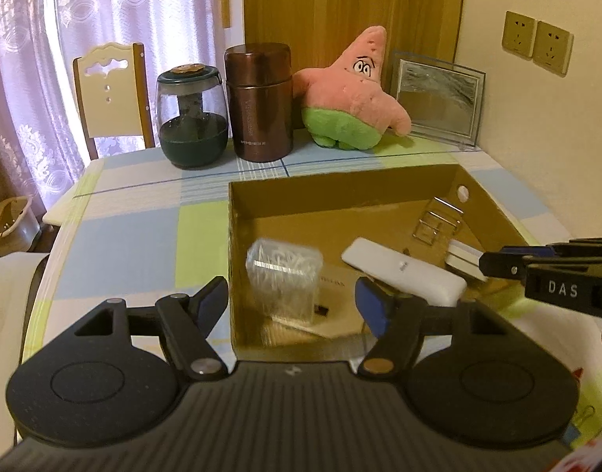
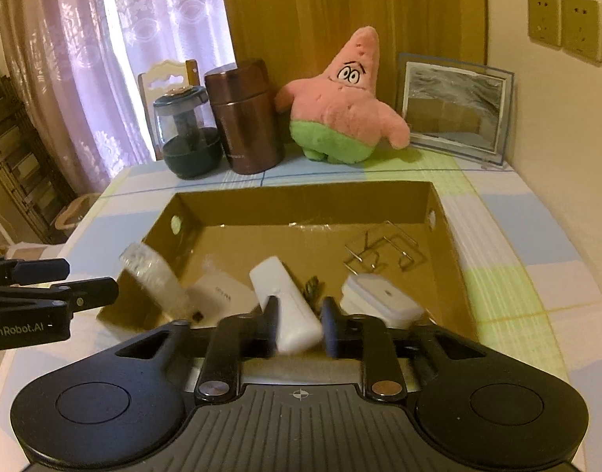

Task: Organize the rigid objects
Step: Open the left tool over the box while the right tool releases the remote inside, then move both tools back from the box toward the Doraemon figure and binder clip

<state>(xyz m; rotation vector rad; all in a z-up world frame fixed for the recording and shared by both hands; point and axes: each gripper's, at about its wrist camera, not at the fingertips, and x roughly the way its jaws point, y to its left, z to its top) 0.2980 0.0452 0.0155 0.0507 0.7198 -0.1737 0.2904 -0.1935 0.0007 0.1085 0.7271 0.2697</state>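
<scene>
Cardboard box [image 2: 450, 259] sits on the checked desk [image 1: 116, 236]. Inside: clear plastic container [image 1: 285, 283] at the box's left, blurred; long white case [image 2: 285, 306] mid-box; wire rack [image 2: 383, 249] far right; small white lidded box [image 2: 383, 299] below it. Left hand-held gripper [image 1: 293, 305] wide, jaws apart w/ nothing gripped, clear container seen betw. them, not touched. Right hand-held gripper [image 2: 301, 320] narrower, jaws flank the white case's near end; contact can't be told (blur). Behind the box: pink star plush [image 2: 340, 110], brown flask [image 2: 245, 118].
</scene>
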